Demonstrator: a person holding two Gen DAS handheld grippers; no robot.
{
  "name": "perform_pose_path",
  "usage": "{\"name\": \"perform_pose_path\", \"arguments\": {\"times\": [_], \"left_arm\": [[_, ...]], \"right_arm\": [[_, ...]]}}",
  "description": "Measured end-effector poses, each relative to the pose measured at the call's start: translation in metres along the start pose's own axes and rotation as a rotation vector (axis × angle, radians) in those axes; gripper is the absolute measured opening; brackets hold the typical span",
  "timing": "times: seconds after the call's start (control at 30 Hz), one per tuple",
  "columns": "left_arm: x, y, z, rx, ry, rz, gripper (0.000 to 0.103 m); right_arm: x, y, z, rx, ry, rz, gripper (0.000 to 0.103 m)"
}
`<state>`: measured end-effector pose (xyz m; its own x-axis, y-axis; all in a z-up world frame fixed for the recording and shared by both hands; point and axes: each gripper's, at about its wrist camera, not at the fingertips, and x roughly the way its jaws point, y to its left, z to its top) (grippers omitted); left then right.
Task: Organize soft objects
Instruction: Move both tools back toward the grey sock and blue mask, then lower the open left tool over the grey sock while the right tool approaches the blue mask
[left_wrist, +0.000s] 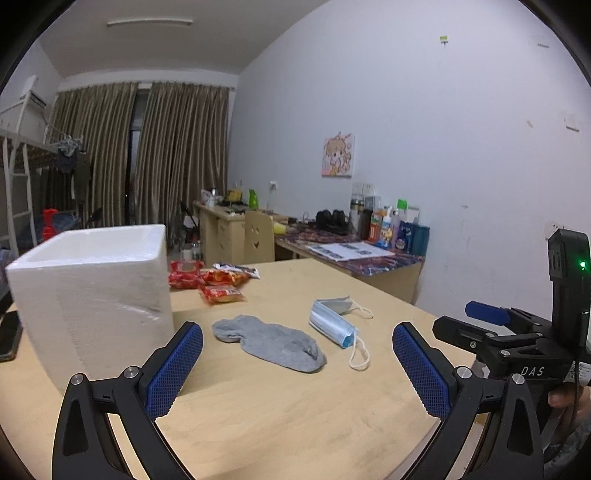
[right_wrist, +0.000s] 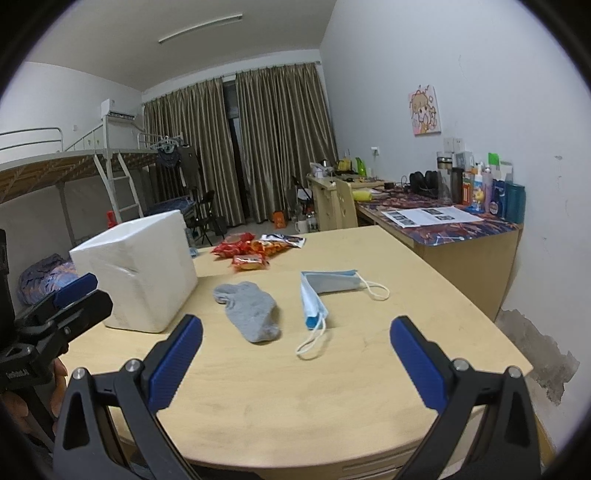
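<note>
A grey sock (left_wrist: 269, 343) lies flat on the wooden table (left_wrist: 295, 413) between a white foam box (left_wrist: 96, 291) and a folded blue face mask (left_wrist: 332, 325), snack packets (left_wrist: 218, 282) behind, while the left gripper (left_wrist: 297, 365) and right gripper (right_wrist: 295, 363) hover above, both spread wide and empty.

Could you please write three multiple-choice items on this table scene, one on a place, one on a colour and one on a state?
1. Where does the grey sock lie?
A. between the white foam box and the face masks
B. inside the box
C. on the snack packets

2. What colour are the gripper pads?
A. red
B. blue
C. green

3. How do the jaws of the left gripper and right gripper stand?
A. both shut
B. one shut on the sock
C. both open and empty

Answers: 1 A, the sock lies flat on the table between them; 2 B, blue textured pads show in both views; 3 C, each pair is spread wide with bare table between.
</note>
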<state>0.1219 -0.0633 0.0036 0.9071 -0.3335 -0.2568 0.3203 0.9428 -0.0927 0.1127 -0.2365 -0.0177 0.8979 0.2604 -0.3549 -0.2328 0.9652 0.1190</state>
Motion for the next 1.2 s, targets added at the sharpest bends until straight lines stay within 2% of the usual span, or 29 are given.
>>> {"name": "perform_pose_path", "arguments": {"times": [0.3, 0.83, 0.9, 0.97, 1.2], "left_arm": [[0.059, -0.005, 0.005, 0.008, 0.109, 0.025, 0.103], [0.146, 0.013, 0.014, -0.080, 0.278, 0.043, 0.102], [0.156, 0.015, 0.011, -0.080, 0.301, 0.069, 0.097], [0.166, 0.018, 0.007, -0.086, 0.325, 0.078, 0.086], [0.196, 0.021, -0.006, -0.072, 0.419, 0.083, 0.083]], "right_arm": [[0.039, -0.016, 0.004, 0.003, 0.072, 0.016, 0.103], [0.081, -0.035, 0.018, 0.004, 0.140, 0.045, 0.103], [0.087, -0.037, 0.017, 0.011, 0.160, 0.050, 0.103], [0.090, -0.039, 0.016, 0.012, 0.168, 0.048, 0.103], [0.099, -0.046, 0.014, 0.024, 0.187, 0.073, 0.103]]}}
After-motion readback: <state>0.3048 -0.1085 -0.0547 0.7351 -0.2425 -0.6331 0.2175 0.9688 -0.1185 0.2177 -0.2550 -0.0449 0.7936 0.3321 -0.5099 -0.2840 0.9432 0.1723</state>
